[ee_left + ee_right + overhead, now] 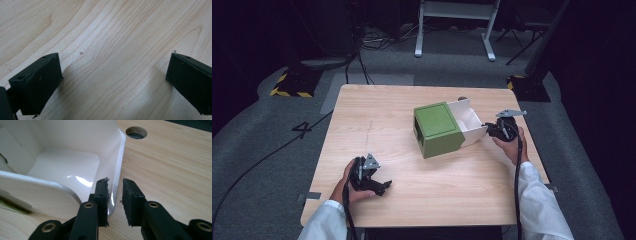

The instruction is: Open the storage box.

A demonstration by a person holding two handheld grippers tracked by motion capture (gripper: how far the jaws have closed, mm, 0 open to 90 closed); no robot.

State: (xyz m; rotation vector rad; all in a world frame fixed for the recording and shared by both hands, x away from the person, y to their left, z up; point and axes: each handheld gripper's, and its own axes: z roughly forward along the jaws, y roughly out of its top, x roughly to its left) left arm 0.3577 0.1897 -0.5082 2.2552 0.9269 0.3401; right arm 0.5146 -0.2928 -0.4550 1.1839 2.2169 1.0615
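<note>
From the high view, your left gripper [379, 186] rests near the tabletop's [382, 120] front-left corner; the green box [438, 129] with its white flap [469, 120] sits right of centre.

In the left gripper view, its jaws gape wide over bare wood.

In the right gripper view, your right gripper [115, 195] straddles the flap's edge, jaws narrowly parted; whether they pinch it, I cannot tell.
</note>
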